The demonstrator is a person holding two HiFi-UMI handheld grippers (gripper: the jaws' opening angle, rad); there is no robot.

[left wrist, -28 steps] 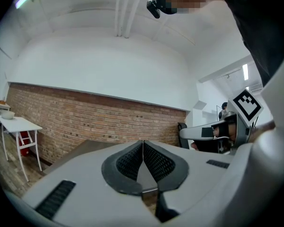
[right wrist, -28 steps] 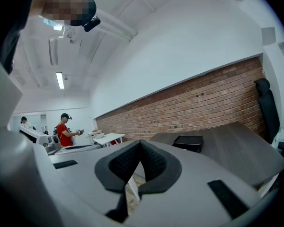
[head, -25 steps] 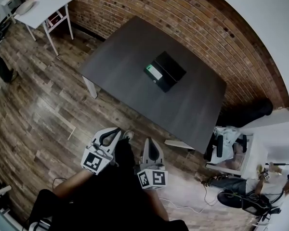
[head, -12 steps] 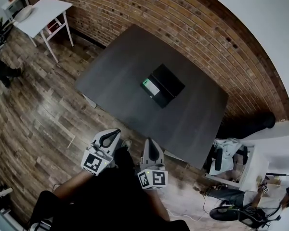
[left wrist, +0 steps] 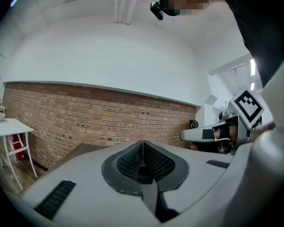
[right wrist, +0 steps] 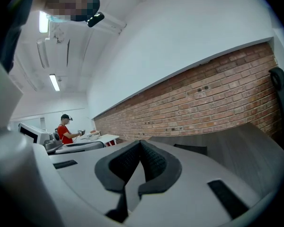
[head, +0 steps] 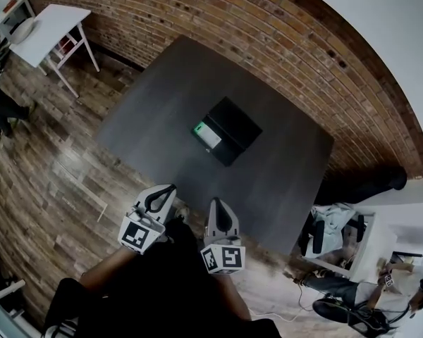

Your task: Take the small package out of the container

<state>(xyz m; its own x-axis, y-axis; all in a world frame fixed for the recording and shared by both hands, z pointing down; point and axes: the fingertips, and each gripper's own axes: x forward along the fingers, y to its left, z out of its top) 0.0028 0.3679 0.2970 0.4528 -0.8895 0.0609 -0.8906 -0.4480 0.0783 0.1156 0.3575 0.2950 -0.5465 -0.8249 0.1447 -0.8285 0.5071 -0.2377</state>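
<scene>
A black open container point(head: 229, 129) sits near the middle of a dark grey table point(head: 282, 153). A small white package with a green edge point(head: 206, 135) lies at its left end. Both grippers are held side by side over the wooden floor, short of the table's near edge and pointing toward it. My left gripper point(head: 166, 191) is shut with nothing between its pads point(left wrist: 143, 143). My right gripper point(head: 217, 204) also has its pads together and holds nothing point(right wrist: 140, 143). In the right gripper view the container point(right wrist: 191, 149) shows as a low dark box ahead on the table.
A brick wall point(head: 268, 41) runs behind the table. A white side table point(head: 46, 23) stands at the far left. A black chair point(head: 370, 169) and a white cart with clutter point(head: 335, 224) are to the right. A person in a red shirt point(right wrist: 64, 131) stands far off.
Both grippers have moved forward together toward the table. The table and container now sit lower and closer in the head view. Both stay shut.
</scene>
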